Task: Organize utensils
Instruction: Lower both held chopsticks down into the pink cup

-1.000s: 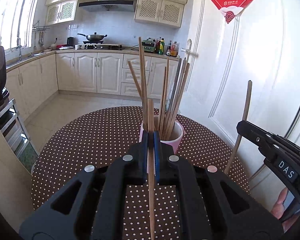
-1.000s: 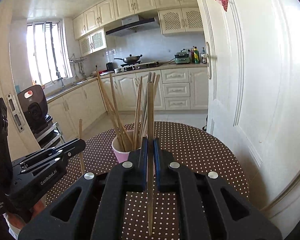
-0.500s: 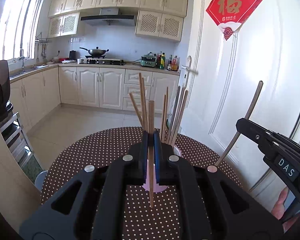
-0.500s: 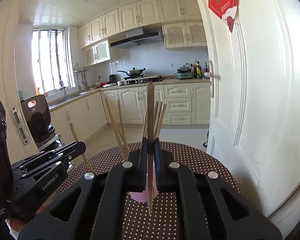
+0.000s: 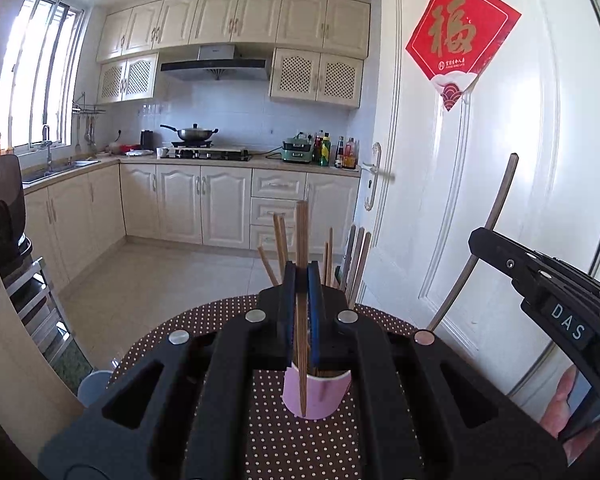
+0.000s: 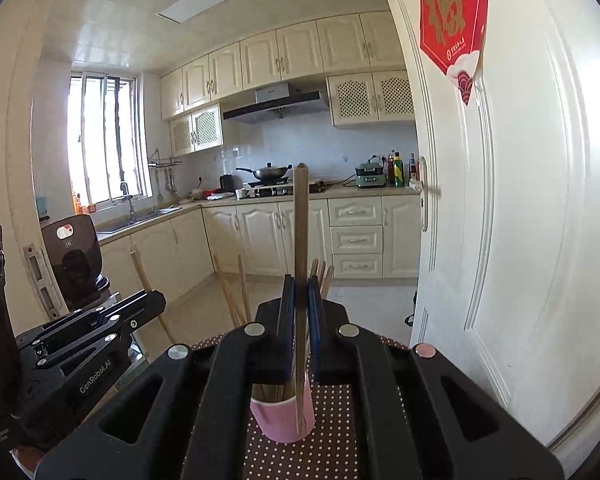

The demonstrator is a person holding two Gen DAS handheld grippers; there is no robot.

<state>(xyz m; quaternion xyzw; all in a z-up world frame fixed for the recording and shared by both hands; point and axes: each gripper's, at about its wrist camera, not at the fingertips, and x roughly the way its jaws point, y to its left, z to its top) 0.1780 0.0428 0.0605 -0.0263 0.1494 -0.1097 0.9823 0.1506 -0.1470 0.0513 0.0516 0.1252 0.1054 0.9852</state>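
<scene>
A pink cup point(image 5: 316, 394) holding several wooden chopsticks stands on a round brown polka-dot table point(image 5: 220, 316); it also shows in the right wrist view point(image 6: 282, 420). My left gripper point(image 5: 301, 276) is shut on one upright chopstick point(image 5: 301, 240), its lower tip hanging in front of the cup. My right gripper point(image 6: 301, 288) is shut on another upright chopstick point(image 6: 300, 216), its tip also in front of the cup. Each gripper shows in the other's view, the right one point(image 5: 540, 280) and the left one point(image 6: 100, 328), both above the table near the cup.
A white door point(image 5: 520, 160) with a red paper decoration point(image 5: 460, 40) stands close on the right. Kitchen cabinets and a stove point(image 5: 204, 152) lie beyond the table. A dark appliance point(image 5: 0, 208) on a rack stands at the left.
Both grippers have risen with their chopsticks. The cup and table now sit lower in both views, and the chopstick tips hang higher, level with the cup.
</scene>
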